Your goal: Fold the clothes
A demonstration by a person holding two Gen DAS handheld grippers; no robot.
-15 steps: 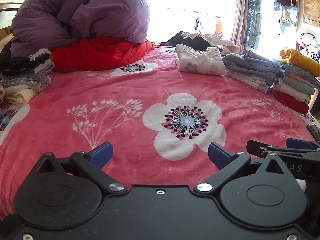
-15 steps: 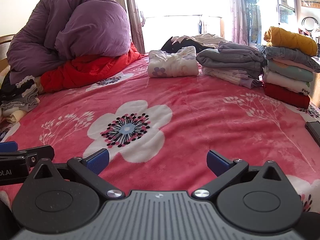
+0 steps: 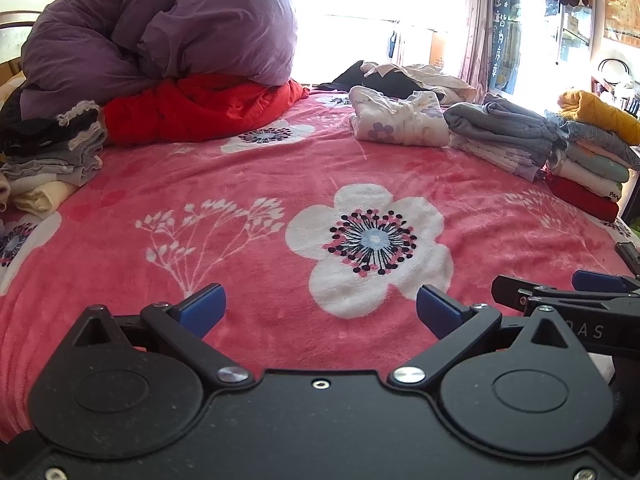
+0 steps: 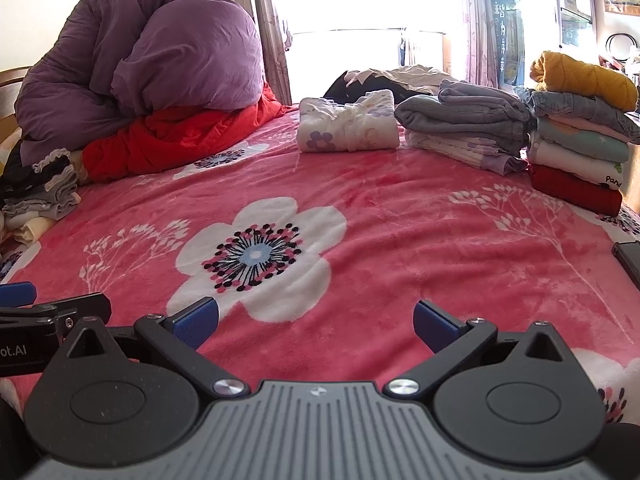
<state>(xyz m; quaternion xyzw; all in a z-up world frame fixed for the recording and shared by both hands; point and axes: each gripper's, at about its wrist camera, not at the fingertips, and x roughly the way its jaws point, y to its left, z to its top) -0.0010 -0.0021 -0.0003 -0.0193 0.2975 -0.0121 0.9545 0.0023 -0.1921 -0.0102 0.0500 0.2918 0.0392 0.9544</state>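
Observation:
Both grippers hover low over a pink flowered blanket on a bed. My left gripper is open, nothing between its blue pads. My right gripper is open too and holds nothing; it also shows at the right edge of the left wrist view. Folded clothes lie at the far side: a white floral garment, a grey and lilac pile, and a tall stack topped by a mustard sweater. An unfolded dark and cream heap lies behind them.
A purple duvet sits on a red quilt at the back left. A small stack of folded laundry rests at the left edge. A dark flat object lies at the right edge. A bright window is behind.

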